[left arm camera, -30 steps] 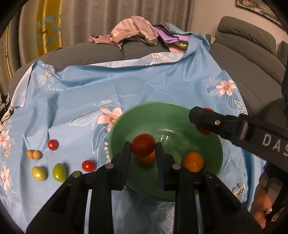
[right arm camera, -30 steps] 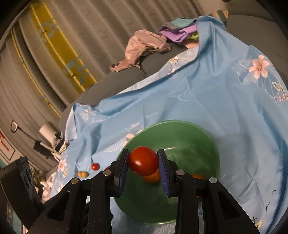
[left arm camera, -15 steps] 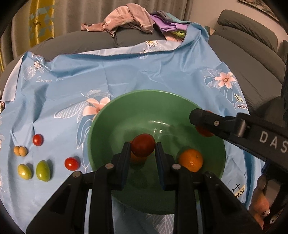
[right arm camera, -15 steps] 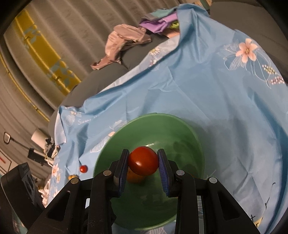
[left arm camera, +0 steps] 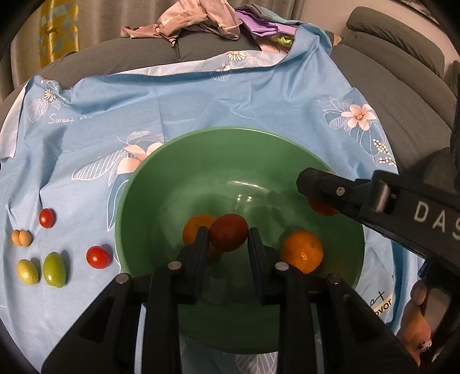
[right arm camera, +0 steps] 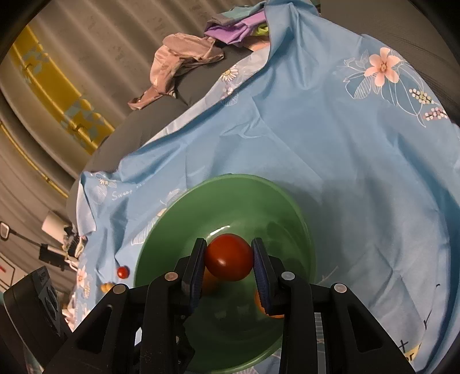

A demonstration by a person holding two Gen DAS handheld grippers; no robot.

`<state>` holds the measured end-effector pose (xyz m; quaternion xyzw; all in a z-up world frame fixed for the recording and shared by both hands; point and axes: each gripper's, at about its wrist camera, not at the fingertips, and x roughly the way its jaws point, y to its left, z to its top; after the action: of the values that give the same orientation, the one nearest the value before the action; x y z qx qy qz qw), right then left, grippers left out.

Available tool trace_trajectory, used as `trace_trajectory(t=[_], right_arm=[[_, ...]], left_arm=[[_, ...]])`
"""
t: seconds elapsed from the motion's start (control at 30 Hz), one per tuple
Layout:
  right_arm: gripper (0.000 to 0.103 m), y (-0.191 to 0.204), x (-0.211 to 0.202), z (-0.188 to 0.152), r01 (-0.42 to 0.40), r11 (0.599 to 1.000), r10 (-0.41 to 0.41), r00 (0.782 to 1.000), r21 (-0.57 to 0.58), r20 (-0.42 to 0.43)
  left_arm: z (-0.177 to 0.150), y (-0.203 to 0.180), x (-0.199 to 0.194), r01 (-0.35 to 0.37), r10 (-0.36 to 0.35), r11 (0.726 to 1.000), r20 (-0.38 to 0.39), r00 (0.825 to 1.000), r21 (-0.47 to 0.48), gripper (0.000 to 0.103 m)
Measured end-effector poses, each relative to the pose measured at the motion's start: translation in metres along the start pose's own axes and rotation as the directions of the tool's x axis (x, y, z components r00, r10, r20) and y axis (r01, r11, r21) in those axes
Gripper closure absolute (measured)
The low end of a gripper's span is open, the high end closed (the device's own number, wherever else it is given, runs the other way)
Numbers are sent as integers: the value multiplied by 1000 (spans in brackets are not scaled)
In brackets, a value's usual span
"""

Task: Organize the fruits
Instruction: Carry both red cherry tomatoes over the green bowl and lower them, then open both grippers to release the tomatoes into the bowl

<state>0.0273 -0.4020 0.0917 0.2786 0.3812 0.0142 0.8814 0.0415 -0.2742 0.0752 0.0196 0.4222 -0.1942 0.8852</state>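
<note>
**Two tomatoes held over the green bowl**

The left gripper [left arm camera: 228, 238] is clenched on a dark red tomato [left arm camera: 229, 232], holding it inside the green bowl [left arm camera: 161, 184], above the bottom. Just behind that tomato, partly hidden by the left finger, an orange [left arm camera: 195, 227] lies on the bowl's floor. A second orange [left arm camera: 302, 250] lies to the right of the fingers, apart from them.

The right gripper [right arm camera: 230, 260] is clamped the same way on another red tomato [right arm camera: 229, 257], its blue-padded fingers [right arm camera: 260, 267] pressing both sides. In the left wrist view this gripper reaches in over the bowl's right rim, and only a sliver of its tomato shows beneath the finger. The person's hand [left arm camera: 418, 313] is partly visible at the lower right edge.

Left of the bowl, on the blue flowered cloth [left arm camera: 201, 97], loose fruit lies well apart from both grippers: a small red tomato [left arm camera: 98, 257] nearest the bowl, a green fruit [left arm camera: 53, 269] and a yellowish one [left arm camera: 27, 271] side by side, a pair of small orange fruits [left arm camera: 21, 237] touching each other, and another small red tomato [left arm camera: 47, 217] beyond.

Further back, the cloth drapes over a grey sofa [left arm camera: 402, 86], with crumpled clothes [left arm camera: 198, 20] heaped at its far edge and a curtain [left arm camera: 109, 23] behind.
</note>
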Motion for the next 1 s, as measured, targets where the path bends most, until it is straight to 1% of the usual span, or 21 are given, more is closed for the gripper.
trace_trajectory(t=[0.73, 1.0], right_arm=[[69, 3, 10, -3, 32, 999, -33, 999, -30, -19], [69, 1, 10, -4, 52, 998, -52, 998, -27, -22]], left_arm=[[0, 3, 4, -7, 7, 1000, -2, 1000, -3, 76], [-1, 1, 5, -19, 19, 1000, -1, 1000, 20, 75]])
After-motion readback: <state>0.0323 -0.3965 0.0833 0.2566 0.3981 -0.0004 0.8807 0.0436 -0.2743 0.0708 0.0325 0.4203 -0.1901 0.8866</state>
